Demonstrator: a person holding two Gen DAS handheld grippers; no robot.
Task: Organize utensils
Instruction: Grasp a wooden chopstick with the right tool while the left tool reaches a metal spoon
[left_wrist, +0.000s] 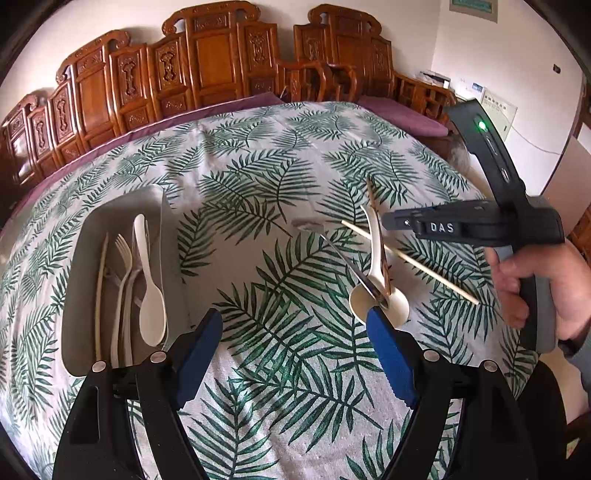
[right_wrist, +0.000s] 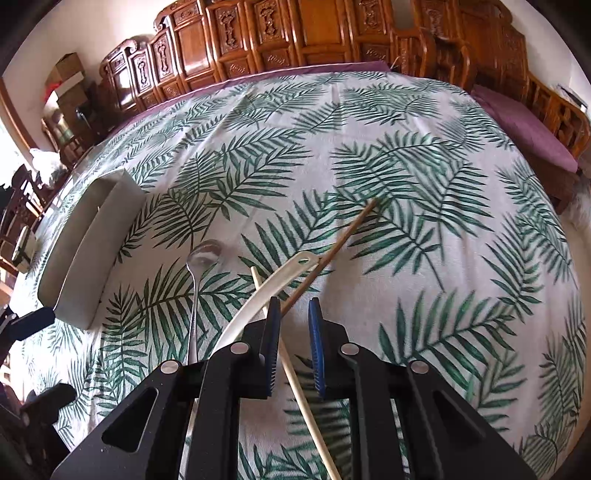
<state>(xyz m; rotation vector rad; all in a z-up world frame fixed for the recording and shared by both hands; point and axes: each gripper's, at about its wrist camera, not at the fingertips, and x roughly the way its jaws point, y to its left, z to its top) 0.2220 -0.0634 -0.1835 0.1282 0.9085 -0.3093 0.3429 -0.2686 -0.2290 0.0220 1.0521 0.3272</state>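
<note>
Loose utensils are lying in a crossed pile mid-table, toward the right edge: pale chopstick (right_wrist: 295, 376), darker chopstick (right_wrist: 332, 254), white spoon (left_wrist: 376, 273) and metal spoon (right_wrist: 195, 295), overlapping, so each is needing a separate pick. Right gripper (right_wrist: 293, 354) is hovering low over the pile, jaws partly open and straddling the pale chopstick, nothing clamped yet; likely lining up to pinch that one first since it's lying on top. Left gripper (left_wrist: 295, 354) is sitting wide open and empty between the pile and the grey tray (left_wrist: 83, 236) near the left edge, which is already holding forks, a spoon, a chopstick. Tablecloth (right_wrist: 424, 184) is soft, so thin sticks may be rolling.
</note>
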